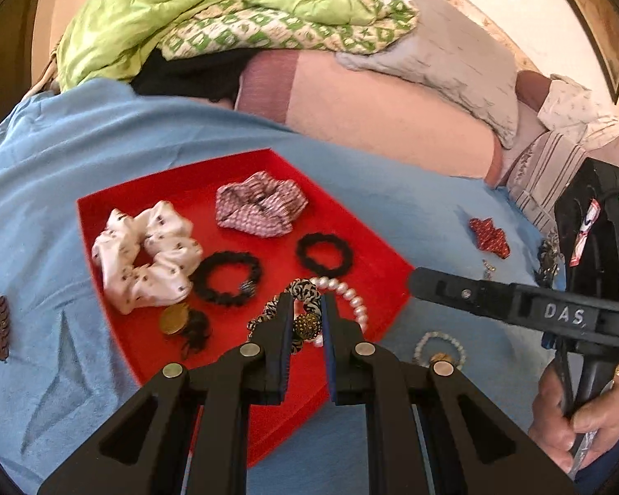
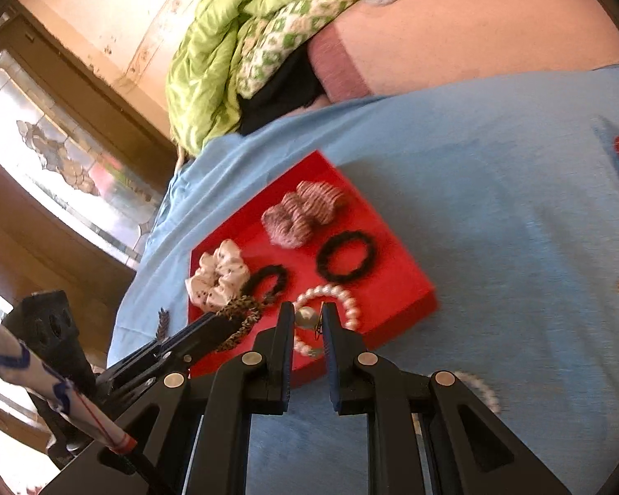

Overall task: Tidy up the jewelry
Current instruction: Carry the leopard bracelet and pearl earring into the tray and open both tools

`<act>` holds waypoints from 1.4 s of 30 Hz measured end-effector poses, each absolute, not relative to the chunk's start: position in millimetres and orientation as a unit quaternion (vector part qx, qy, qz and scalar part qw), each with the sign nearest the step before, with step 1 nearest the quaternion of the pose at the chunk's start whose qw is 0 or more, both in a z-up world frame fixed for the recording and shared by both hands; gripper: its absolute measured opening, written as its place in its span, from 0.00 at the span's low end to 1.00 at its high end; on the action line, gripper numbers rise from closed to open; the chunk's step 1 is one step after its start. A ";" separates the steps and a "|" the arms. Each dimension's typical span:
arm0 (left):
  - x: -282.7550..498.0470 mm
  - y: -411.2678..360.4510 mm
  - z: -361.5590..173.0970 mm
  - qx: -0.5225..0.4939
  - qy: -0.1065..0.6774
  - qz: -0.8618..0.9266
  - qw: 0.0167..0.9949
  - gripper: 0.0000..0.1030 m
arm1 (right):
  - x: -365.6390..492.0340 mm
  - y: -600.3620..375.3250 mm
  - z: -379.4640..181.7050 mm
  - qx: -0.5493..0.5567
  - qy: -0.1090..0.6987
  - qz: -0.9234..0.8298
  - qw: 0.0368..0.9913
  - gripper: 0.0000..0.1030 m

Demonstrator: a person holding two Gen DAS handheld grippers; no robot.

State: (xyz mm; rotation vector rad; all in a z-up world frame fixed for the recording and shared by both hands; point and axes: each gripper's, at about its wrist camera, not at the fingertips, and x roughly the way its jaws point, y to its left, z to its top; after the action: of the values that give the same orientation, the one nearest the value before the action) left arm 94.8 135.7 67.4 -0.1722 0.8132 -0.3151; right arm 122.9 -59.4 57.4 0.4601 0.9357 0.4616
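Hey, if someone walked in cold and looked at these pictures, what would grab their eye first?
The red tray on the blue sheet, filled with scrunchies, black hair ties and a pearl bracelet. Next, the left gripper, its fingers around a zebra-print band at the tray's near edge. Behind it all, a crumpled green blanket is heaped at the far end of the bed.
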 end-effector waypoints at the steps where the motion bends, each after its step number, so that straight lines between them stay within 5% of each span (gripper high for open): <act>1: 94.4 138.0 66.5 -0.081 0.396 -0.150 0.902 0.12 | 124.2 -54.3 54.1 0.215 0.447 0.220 0.840 0.14; 42: 98.2 130.5 36.4 -0.029 0.443 -0.137 0.886 0.13 | 149.2 -16.2 21.9 0.143 0.462 0.188 0.855 0.19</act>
State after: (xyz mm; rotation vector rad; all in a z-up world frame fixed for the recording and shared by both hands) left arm 98.2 130.5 36.4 -0.0613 0.9211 -0.2846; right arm 149.2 -16.2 21.9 0.3013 0.9713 0.3957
